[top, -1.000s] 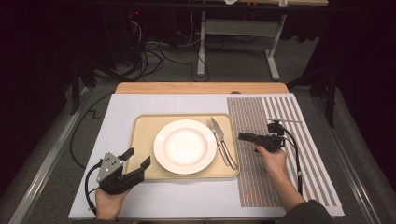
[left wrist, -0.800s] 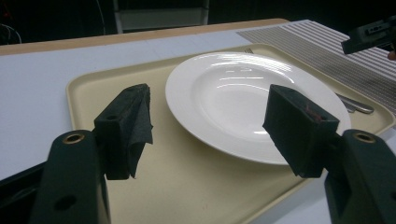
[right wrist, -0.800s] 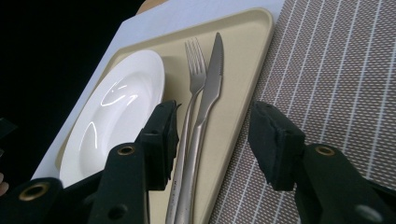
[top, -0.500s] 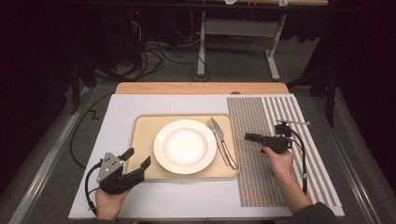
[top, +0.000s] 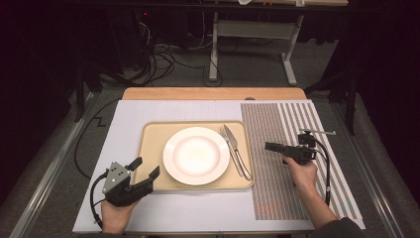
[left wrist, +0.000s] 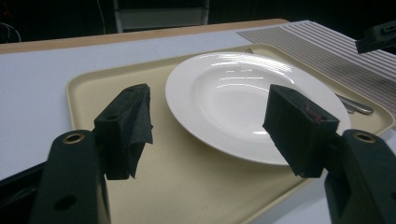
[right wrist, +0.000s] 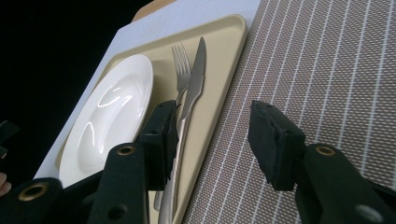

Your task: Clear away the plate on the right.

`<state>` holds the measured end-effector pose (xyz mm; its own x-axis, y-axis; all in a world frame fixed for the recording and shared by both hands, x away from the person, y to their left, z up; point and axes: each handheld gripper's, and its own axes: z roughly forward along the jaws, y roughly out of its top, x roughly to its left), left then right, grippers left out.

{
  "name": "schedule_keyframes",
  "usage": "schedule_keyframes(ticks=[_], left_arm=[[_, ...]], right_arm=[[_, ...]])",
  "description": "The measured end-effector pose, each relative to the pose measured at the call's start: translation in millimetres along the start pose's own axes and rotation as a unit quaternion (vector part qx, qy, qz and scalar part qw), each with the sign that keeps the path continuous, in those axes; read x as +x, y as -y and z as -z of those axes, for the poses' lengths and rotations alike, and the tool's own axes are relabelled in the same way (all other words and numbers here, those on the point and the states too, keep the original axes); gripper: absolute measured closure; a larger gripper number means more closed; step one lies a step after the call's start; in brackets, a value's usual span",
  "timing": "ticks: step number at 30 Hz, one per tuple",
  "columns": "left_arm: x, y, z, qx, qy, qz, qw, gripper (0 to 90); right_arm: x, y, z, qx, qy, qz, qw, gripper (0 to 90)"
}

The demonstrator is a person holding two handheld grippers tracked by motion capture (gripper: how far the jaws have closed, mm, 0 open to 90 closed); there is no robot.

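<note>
A beige tray [top: 148, 148] holds a white plate [top: 196, 155], with a fork and a knife [top: 236, 151] lying side by side to the plate's right. My left gripper [top: 145, 167] hovers open at the tray's near left corner. In the left gripper view its jaws [left wrist: 212, 126] frame the plate [left wrist: 243, 93] with nothing between them. My right gripper [top: 270, 147] is open over the striped placemat [top: 297, 124], right of the tray and pointing at it. In the right gripper view, the fork [right wrist: 180, 70] and knife [right wrist: 196, 79] lie just past its left jaw [right wrist: 217, 140].
A white mat [top: 148, 109] covers the table under the tray, with a wooden strip [top: 213, 93] along the far edge. Beyond the table stand a metal stand and cables on the dark floor [top: 163, 59]. A cable [top: 327, 173] trails from the right gripper.
My right gripper has drifted a little to the right, away from the tray and farther onto the striped placemat. The left gripper has stayed put.
</note>
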<state>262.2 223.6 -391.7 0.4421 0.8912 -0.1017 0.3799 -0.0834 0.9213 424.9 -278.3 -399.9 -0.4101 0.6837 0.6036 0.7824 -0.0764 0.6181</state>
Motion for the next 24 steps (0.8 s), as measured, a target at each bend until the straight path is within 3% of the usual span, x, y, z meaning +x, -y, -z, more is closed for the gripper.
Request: schedule_keyframes(ticks=[16, 24], left_arm=[[-0.1, 0.3, 0.6, -0.001, -0.002, 0.005, 1.0000, 32.6], [0.3, 0.5, 0.7, -0.001, -0.003, 0.006, 1.0000, 32.5]], right_arm=[[-14.0, 3.6, 27.6, -0.027, 0.003, -0.005, 0.9996, 51.2], [-17.6, 6.7, 40.1, -0.039, 0.012, 0.005, 0.9992, 48.5]])
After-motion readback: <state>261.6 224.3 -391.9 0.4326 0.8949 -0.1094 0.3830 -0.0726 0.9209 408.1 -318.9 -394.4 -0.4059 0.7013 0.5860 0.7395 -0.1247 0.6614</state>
